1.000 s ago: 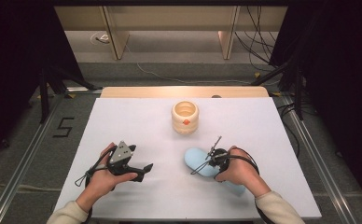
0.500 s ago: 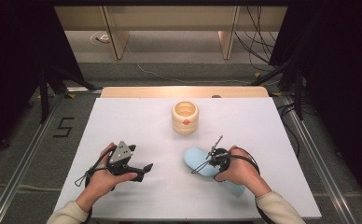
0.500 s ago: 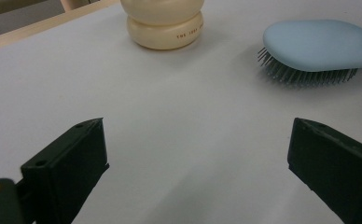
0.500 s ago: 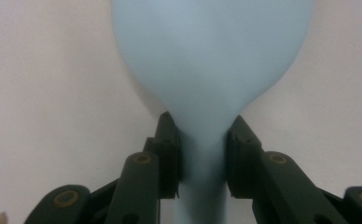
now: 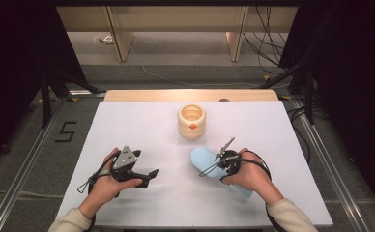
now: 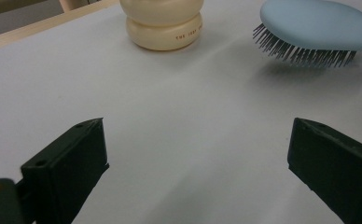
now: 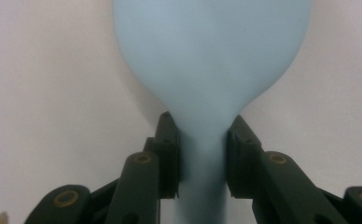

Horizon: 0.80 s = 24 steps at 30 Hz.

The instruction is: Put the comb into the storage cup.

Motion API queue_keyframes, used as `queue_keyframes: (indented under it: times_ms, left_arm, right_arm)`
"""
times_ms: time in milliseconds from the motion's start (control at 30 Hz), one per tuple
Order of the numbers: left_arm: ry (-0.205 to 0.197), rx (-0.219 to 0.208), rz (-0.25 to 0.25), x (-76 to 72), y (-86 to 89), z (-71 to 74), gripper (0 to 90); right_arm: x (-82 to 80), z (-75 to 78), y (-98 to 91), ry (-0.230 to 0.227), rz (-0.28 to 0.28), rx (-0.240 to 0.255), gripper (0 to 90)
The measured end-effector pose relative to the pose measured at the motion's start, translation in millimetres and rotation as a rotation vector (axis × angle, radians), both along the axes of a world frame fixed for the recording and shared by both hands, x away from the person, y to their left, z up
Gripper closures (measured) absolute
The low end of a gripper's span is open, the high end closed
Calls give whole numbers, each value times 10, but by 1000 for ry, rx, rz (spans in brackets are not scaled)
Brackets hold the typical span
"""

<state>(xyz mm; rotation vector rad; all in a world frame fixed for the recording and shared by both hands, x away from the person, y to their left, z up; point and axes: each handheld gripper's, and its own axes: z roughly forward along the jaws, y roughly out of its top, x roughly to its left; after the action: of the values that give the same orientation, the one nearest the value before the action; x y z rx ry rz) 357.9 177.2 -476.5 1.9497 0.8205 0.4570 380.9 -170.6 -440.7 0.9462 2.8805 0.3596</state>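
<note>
Nothing has moved since the earlier frame: both hands and the brush keep their places.
The right gripper [image 7: 202,158] is clamped on the neck of the pale blue hairbrush [image 5: 204,159], bristles down just above the white table [image 5: 127,125]. The left gripper [image 6: 195,172] is spread wide, empty. Small lettering on the cream jar [image 6: 164,21] is unreadable.

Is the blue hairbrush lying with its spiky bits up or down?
Down. In the left gripper view the blue hairbrush has its dark bristles pointing at the white table, with its smooth back on top.
</note>
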Motion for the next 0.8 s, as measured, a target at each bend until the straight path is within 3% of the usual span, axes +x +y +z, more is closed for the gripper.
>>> queue_keyframes:
  times_ms: [267,800]
  left_arm:
    - [-2,-2,3,3,4,1,42]
    - [0,-11,5,3,8,6,42]
  right_arm:
    - [-5,43,8,-31,-32,38,705]
    - [-1,81,23,-93,-45,89,704]
